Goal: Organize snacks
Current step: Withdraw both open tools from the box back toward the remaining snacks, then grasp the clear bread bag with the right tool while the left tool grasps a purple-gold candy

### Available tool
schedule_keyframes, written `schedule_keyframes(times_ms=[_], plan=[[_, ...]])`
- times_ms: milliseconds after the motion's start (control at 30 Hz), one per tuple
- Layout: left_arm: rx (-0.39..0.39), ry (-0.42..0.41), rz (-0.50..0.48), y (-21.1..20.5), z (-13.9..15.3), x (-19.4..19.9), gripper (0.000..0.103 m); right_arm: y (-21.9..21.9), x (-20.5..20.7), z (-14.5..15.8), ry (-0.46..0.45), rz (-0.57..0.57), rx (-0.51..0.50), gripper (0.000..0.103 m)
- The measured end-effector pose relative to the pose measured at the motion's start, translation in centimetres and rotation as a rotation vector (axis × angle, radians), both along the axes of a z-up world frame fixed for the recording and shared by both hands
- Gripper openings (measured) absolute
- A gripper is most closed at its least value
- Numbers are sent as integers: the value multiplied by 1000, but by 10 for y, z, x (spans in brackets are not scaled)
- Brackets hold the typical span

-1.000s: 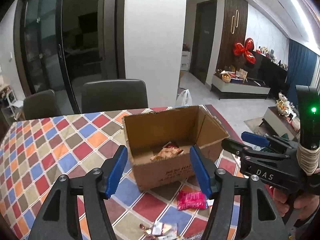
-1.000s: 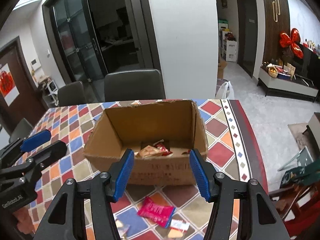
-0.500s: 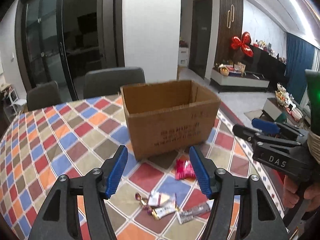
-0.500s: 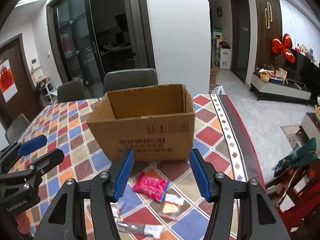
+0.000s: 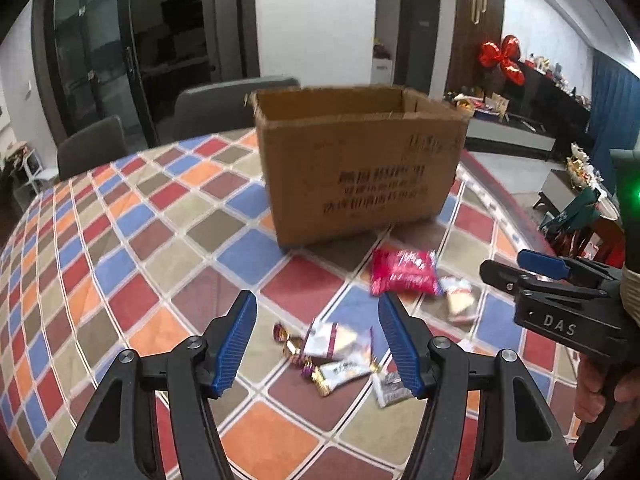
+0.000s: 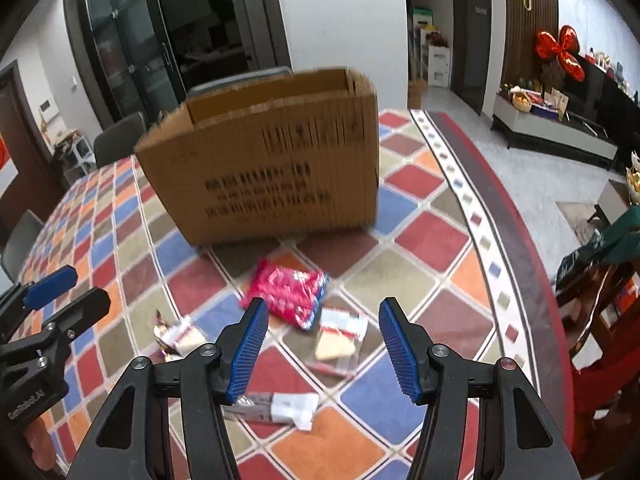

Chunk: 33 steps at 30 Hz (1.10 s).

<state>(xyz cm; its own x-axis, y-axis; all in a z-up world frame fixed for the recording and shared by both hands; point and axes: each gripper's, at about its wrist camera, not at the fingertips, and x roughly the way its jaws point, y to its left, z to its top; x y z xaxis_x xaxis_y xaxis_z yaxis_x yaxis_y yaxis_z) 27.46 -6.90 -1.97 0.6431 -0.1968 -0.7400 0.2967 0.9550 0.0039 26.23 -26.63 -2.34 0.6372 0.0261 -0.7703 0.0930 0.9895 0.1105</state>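
Note:
A brown cardboard box stands on the checkered table, its top open. In front of it lie loose snacks: a pink packet, a clear-wrapped cracker, white wrappers and small candies, and a grey-and-white bar. My left gripper hangs open above the white wrappers, holding nothing. My right gripper is open too, above the cracker and near the pink packet. Each gripper shows at the edge of the other's view.
The round table has a dark red rim on the right. Grey chairs stand behind the box. A red chair with green items sits off the table's right side. A hand holds the right gripper's handle.
Both grippers have come down from above the box to low over the table in front of it. The snacks now lie under the fingers; the box's inside is hidden.

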Motion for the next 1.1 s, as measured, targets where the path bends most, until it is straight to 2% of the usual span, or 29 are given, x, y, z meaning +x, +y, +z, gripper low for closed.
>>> schedule_keyframes(times_ms=[267, 700, 1000, 1100], plan=[[15, 77, 25, 10, -40, -6, 56, 7, -6, -30, 54, -5, -9, 58], [45, 177, 52, 20, -78, 10, 46, 14, -3, -58, 105, -21, -43, 58], [46, 196, 48, 13, -89, 27, 44, 12, 6, -72, 138, -34, -21, 58], [47, 203, 43, 10, -92, 33, 38, 10, 8, -75, 140, -39, -17, 58]])
